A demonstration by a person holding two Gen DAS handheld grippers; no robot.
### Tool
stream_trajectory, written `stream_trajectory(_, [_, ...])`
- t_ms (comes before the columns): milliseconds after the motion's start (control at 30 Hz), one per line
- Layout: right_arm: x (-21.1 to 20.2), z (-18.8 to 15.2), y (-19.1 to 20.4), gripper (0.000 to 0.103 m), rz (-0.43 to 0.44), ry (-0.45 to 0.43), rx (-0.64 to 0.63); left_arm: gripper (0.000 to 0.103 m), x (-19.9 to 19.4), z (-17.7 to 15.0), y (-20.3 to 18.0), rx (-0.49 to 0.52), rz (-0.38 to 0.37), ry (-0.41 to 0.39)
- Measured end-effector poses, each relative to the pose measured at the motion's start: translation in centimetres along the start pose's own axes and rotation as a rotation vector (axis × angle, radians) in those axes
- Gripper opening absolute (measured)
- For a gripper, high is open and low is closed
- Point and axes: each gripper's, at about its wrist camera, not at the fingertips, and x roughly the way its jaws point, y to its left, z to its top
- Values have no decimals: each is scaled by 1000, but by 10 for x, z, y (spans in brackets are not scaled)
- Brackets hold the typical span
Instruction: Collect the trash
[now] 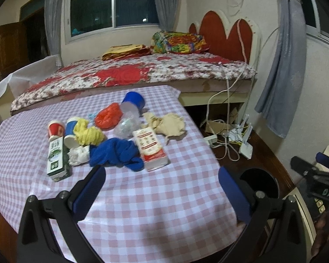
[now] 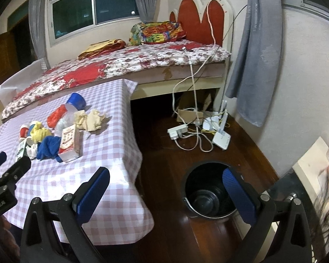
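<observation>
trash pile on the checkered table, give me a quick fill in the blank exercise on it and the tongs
1. The crumpled blue cloth lies between the white wad and the red-and-white ____.
2. The black trash bin stands on the ____, to the right of the table.
3. Both the left tongs and the right tongs are ____, holding nothing.
4. The yellow cloth rests against the ____ paper cup.

Missing words: carton; floor; open; blue

Mixed trash (image 1: 111, 138) heaped on table (image 1: 142, 197) — bin (image 2: 208, 188) floor-standing
</observation>
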Motion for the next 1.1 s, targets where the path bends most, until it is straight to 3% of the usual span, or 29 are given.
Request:
stream_trajectory(200, [8, 3, 22, 103, 104, 6, -20, 103, 6, -5, 30, -42, 66, 34])
stream_trajectory(400, [21, 5, 76, 103, 215, 18, -132, 103, 12, -9, 69, -111, 128, 64])
stream_trajectory(833, [60, 27, 177, 103, 288, 27, -323, 103, 37, -23, 149, -197, 244, 92])
stream_trajectory(1100, [93, 25, 238, 88, 338, 85, -441, 103, 53, -30, 186, -255, 242, 122])
